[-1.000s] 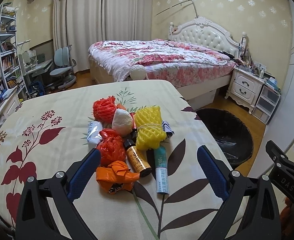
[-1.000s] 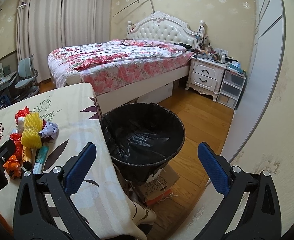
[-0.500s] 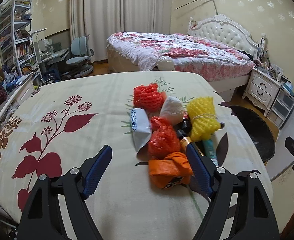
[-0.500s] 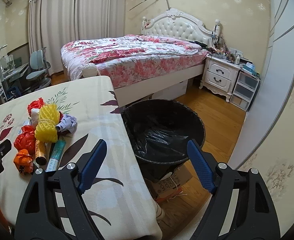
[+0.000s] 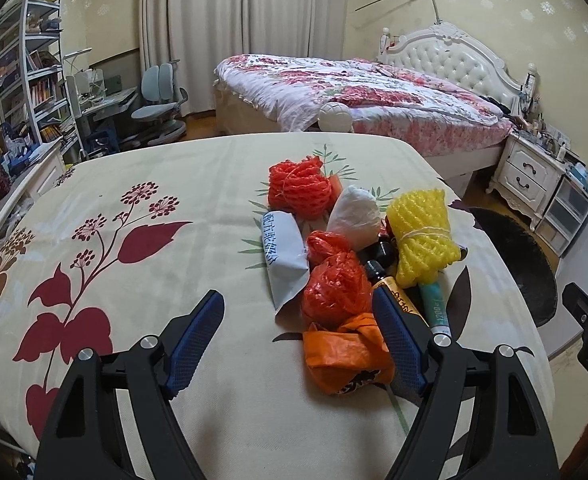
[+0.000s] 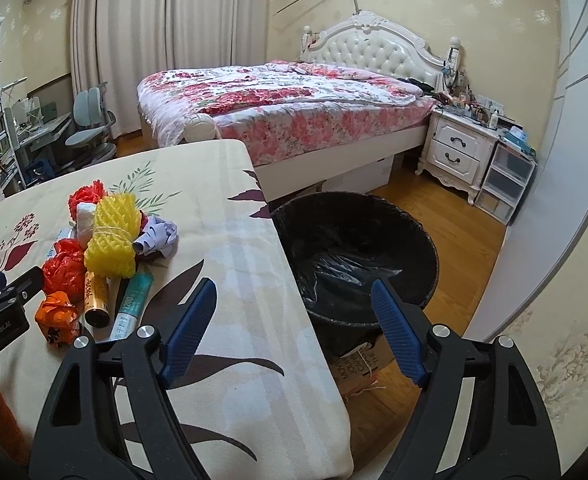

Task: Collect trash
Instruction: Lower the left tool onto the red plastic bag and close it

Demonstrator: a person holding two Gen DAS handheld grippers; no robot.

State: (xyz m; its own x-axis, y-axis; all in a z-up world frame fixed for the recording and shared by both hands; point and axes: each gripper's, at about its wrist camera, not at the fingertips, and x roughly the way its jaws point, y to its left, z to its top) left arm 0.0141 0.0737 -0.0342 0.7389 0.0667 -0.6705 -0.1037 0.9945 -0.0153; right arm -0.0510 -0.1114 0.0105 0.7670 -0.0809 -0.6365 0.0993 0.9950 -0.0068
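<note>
A pile of trash lies on the floral tablecloth (image 5: 133,208): an orange bag (image 5: 346,356), a red bag (image 5: 336,292), a red foam net (image 5: 300,188), a white wrapper (image 5: 283,252), a white bag (image 5: 354,216), a yellow foam net (image 5: 422,236), a brown bottle (image 5: 394,292) and a green tube (image 5: 434,308). My left gripper (image 5: 298,316) is open, just above the table, its right finger beside the orange bag. My right gripper (image 6: 294,308) is open and empty over the table's right edge, near the black-lined bin (image 6: 358,256). The pile also shows in the right wrist view (image 6: 109,240).
The bin stands on the wood floor right of the table, with a cardboard box (image 6: 358,364) at its base. A bed (image 6: 285,108) and a white nightstand (image 6: 458,152) are behind. A desk, chair (image 5: 157,100) and shelves (image 5: 25,72) are at the left.
My left gripper has swung left and closed somewhat, so the pile now sits at its right finger. My right gripper has turned left and narrowed; more of the table is in its view.
</note>
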